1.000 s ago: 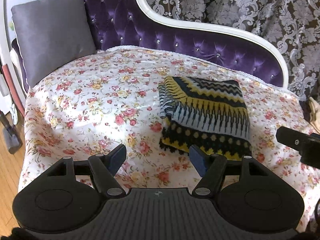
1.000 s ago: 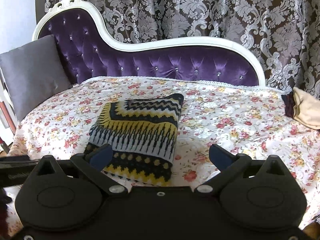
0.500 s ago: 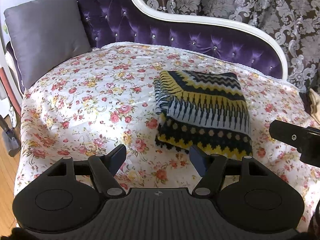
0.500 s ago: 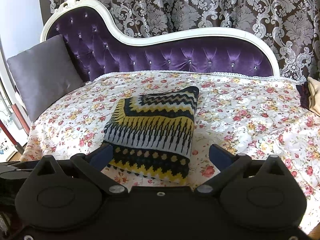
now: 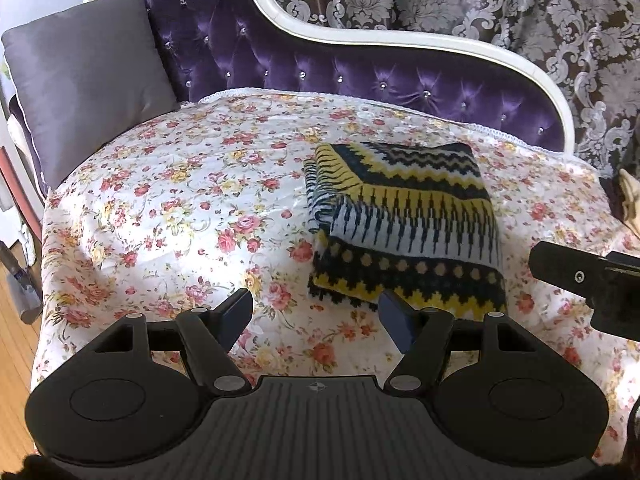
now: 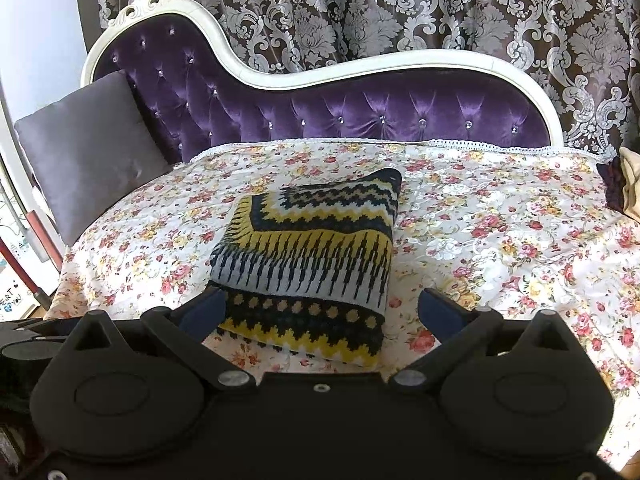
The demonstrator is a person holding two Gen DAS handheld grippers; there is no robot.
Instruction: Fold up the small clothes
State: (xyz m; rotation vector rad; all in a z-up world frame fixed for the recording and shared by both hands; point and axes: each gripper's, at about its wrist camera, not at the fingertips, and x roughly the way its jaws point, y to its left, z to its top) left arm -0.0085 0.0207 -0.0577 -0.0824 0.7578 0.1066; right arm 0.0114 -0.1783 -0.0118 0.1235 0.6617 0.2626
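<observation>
A folded knit garment (image 5: 404, 220) with yellow, black and grey zigzag bands lies flat on the floral bedspread (image 5: 180, 208). It also shows in the right wrist view (image 6: 312, 256). My left gripper (image 5: 316, 316) is open and empty, hovering in front of the garment's near left corner. My right gripper (image 6: 320, 308) is open and empty, above the bed's front edge, with the garment's near edge between its fingers in the image. Part of the right gripper shows at the right of the left wrist view (image 5: 592, 280).
A grey cushion (image 5: 84, 80) leans at the bed's left end against the purple tufted backrest (image 5: 360, 68). A beige and dark cloth pile (image 6: 624, 184) sits at the far right. Patterned curtains hang behind. Wooden floor (image 5: 12, 360) lies to the left.
Both grippers have drawn back and risen a little, so the bed and garment look smaller and farther. Both stay open. The garment has not moved.
</observation>
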